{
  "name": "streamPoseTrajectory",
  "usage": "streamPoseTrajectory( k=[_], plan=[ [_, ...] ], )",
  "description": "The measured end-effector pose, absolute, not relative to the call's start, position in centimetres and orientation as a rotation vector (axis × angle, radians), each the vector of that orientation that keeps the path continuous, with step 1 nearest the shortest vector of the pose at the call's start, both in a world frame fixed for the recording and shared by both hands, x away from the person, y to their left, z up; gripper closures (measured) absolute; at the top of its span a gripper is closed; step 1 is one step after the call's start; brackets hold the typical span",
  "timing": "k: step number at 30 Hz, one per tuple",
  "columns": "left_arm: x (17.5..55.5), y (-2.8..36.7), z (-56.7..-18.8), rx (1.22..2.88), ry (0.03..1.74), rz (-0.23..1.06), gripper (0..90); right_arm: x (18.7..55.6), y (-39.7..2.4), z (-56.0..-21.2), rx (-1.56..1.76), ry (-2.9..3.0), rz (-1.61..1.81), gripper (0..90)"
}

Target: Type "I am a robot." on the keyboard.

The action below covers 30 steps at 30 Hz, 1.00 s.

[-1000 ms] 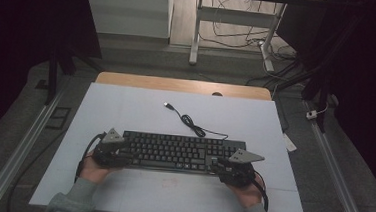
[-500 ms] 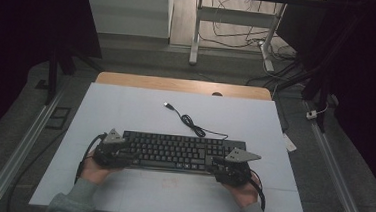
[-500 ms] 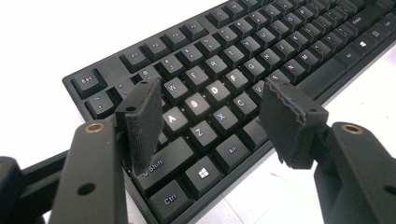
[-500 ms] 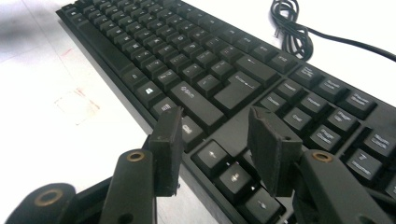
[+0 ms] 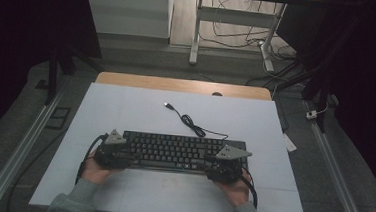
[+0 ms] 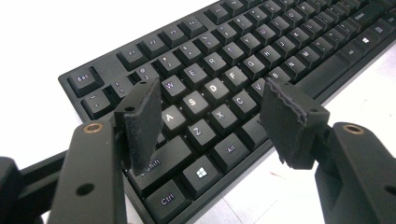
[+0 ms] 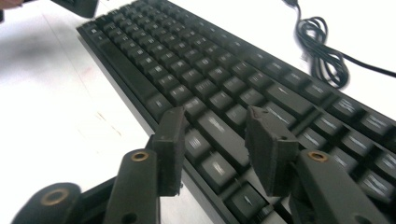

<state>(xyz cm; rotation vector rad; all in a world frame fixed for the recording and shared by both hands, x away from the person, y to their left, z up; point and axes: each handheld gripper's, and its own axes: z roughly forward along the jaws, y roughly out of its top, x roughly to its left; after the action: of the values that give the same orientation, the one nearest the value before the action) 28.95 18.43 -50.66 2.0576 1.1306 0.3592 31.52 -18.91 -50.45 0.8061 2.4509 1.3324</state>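
Keyboard [image 5: 182, 153] lies flat on the white tabletop [image 5: 125, 111], spanning between your two claws. Your left claw [image 6: 210, 116] gapes wide over its left-hand keys, gripping nothing. Your right claw [image 7: 212, 140], jaws just closing, hovers empty above its right-hand front edge, the coiled cable [image 7: 322, 56] beyond.

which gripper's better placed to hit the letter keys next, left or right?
Left, probably. The left gripper hovers open right over the A, S, D, Z, X keys at the keyboard's left end. The right gripper, open too, sits over the wider keys near the right end, away from the letters.
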Motion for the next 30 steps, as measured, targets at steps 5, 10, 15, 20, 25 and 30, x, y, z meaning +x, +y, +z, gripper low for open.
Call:
streamPoseTrajectory(
  k=[5,10,15,20,25,30],
  plan=[
    [28.9,18.4,-50.6,2.055,1.133,0.364,38.1,31.7,-17.4,-50.2,0.767,2.480,1.334,68.7],
    [28.9,18.3,-50.7,2.063,1.126,0.360,37.9,31.9,-15.7,-50.1,0.724,2.523,1.335,84.3],
    [28.9,18.3,-50.7,2.063,1.123,0.359,37.8,32.2,-13.9,-50.3,0.714,2.554,1.313,89.6],
    [28.9,18.1,-50.8,2.065,1.123,0.357,37.7,32.7,-12.3,-50.5,0.714,2.567,1.300,89.6],
    [28.9,18.2,-50.8,2.062,1.123,0.354,37.5,33.1,-10.8,-50.9,0.715,2.585,1.281,89.6],
    [28.9,18.2,-50.7,2.058,1.120,0.355,37.3,33.6,-9.9,-51.1,0.729,2.589,1.281,89.6]
  ],
)
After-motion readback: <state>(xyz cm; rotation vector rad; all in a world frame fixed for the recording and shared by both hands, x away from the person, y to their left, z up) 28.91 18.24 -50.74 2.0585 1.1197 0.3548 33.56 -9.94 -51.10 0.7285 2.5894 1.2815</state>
